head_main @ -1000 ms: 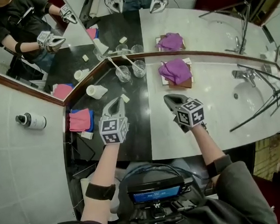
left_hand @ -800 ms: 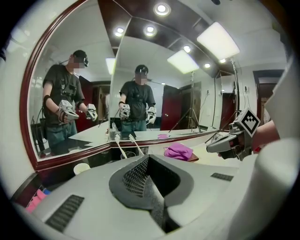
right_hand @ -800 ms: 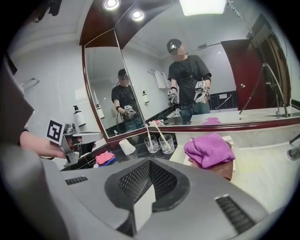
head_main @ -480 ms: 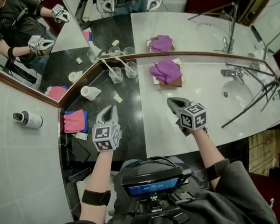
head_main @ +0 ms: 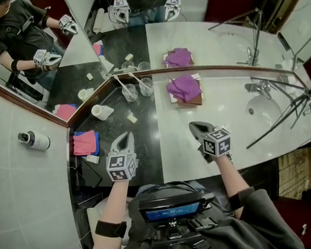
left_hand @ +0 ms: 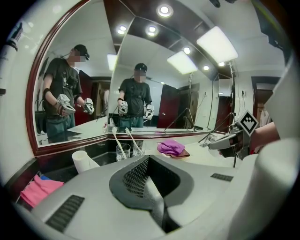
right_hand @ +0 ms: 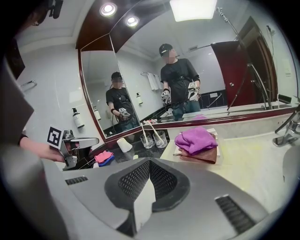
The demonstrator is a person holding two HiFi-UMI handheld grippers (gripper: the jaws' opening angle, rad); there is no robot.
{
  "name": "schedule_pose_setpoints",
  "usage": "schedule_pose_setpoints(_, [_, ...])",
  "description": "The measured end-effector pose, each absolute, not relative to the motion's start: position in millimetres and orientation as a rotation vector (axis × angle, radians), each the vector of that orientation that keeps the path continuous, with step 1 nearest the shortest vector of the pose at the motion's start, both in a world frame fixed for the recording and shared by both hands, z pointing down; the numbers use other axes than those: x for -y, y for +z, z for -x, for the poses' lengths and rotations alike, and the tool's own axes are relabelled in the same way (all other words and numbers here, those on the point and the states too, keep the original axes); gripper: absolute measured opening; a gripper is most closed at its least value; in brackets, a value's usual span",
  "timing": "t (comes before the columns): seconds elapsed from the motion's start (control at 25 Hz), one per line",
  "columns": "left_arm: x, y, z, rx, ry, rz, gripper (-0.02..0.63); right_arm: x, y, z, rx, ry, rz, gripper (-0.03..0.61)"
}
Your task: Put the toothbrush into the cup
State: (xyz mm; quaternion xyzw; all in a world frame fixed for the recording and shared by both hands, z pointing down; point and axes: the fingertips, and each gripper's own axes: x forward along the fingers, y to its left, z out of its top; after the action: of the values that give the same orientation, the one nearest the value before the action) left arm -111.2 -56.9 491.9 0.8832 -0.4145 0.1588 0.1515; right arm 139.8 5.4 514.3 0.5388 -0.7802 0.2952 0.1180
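Purple towel [head_main: 183, 87] beside two glass cups [head_main: 130, 93] with toothbrushes [head_main: 120, 83]

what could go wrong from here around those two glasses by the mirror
1. The glasses stand close together right against the mirror; a gripper going for one may well knock the other.
2. Each already holds a toothbrush leaning out over the rim; snagging a handle could tip its glass.
3. The left gripper and right gripper are both shut and empty, so a push is likelier than a grip unless they open first.
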Motion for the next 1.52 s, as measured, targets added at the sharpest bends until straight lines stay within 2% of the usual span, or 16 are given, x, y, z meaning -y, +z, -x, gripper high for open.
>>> schedule_pose_setpoints(0.36, [55, 494, 111, 1.214, 0.463, -2.491, -0.003, -3, 525, -145, 2.296, 0.89, -1.579, 0.02])
schedule_pose_setpoints(0.68, [60, 497, 108, 1.214, 0.472, -2.49, -0.003, 37, 523, -137, 2.322, 0.773, -1.524, 0.023])
schedule_pose_setpoints(0.76, [63, 497, 110, 1.217, 0.472, -2.489, -0.003, 55, 525, -130, 2.326, 0.737, -1.478, 0.079])
schedule_pose_setpoints(0.84, [65, 497, 112, 1.22, 0.474, -2.49, -0.003, 74, 527, -118, 2.34, 0.701, -1.416, 0.095])
schedule_pose_setpoints(1.0, [75, 495, 119, 1.23, 0.469, -2.498, -0.003, 118, 529, -92, 2.354, 0.589, -1.312, 0.168])
schedule_pose_setpoints(1.52, [115, 513, 126, 1.234, 0.449, -2.462, -0.003, 239, 550, -42, 2.283, 0.434, -1.17, 0.201])
